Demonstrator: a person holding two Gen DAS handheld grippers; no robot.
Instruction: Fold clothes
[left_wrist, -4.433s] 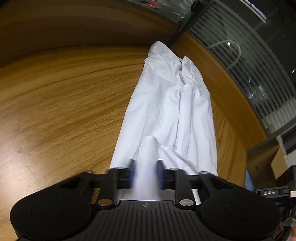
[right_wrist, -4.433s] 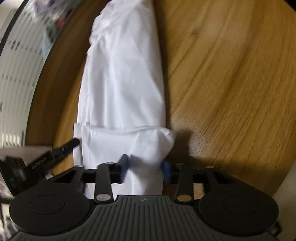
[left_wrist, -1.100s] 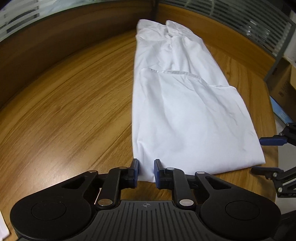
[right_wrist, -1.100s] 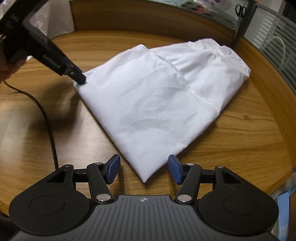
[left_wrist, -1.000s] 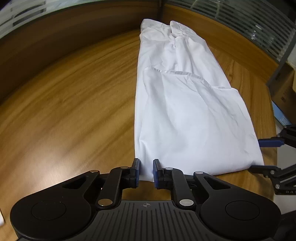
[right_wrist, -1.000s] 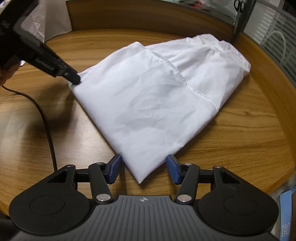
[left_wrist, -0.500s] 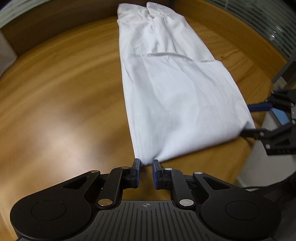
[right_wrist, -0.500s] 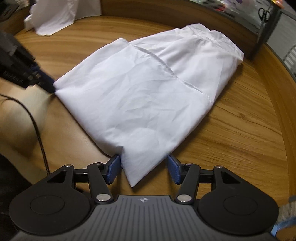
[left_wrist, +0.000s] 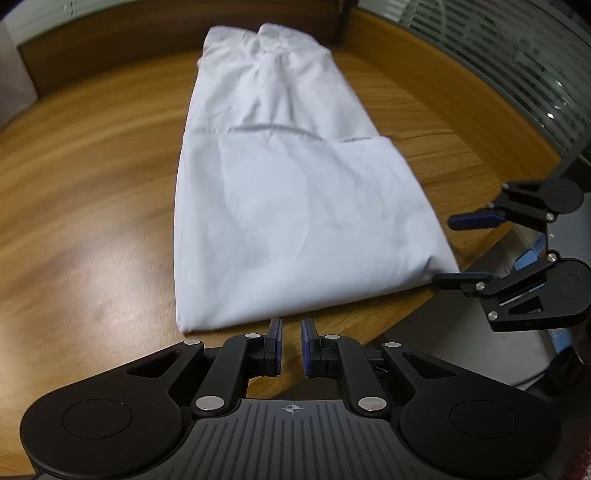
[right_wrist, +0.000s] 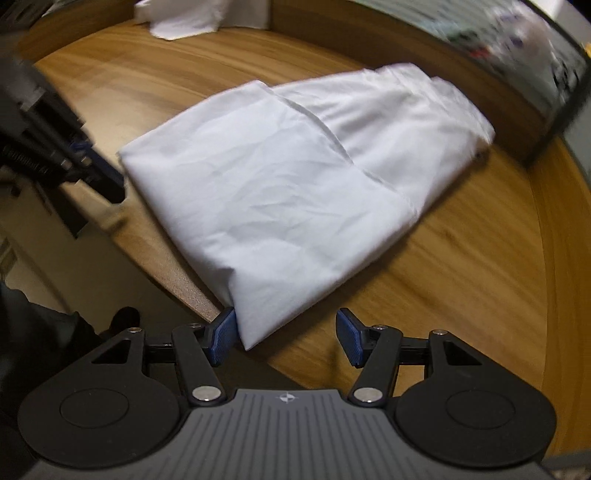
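Note:
A white garment (left_wrist: 295, 221) lies folded lengthwise on the wooden table (left_wrist: 92, 184), its collar end far away. My left gripper (left_wrist: 291, 343) sits just short of the garment's near edge; its jaws are closing to a narrow gap with nothing between them. In the right wrist view, my right gripper (right_wrist: 286, 325) stands open over the table's edge. The corner of the garment (right_wrist: 295, 184) pokes between its fingers and rests against the left pad (right_wrist: 223, 332), well apart from the right one. The right gripper (left_wrist: 443, 253) also shows at the garment's right corner.
The table's near edge (right_wrist: 177, 284) runs under both grippers, with floor below. A raised wooden wall (left_wrist: 110, 48) and a striped glass partition (left_wrist: 517, 55) bound the far side. Another white cloth (right_wrist: 192, 18) lies at the back. The left gripper (right_wrist: 107, 184) shows dark and blurred.
Both grippers have let go of the garment they gripped several seconds ago. Over the last second both drew back to the table's near edge, and the garment's corner slid out from between the left fingers.

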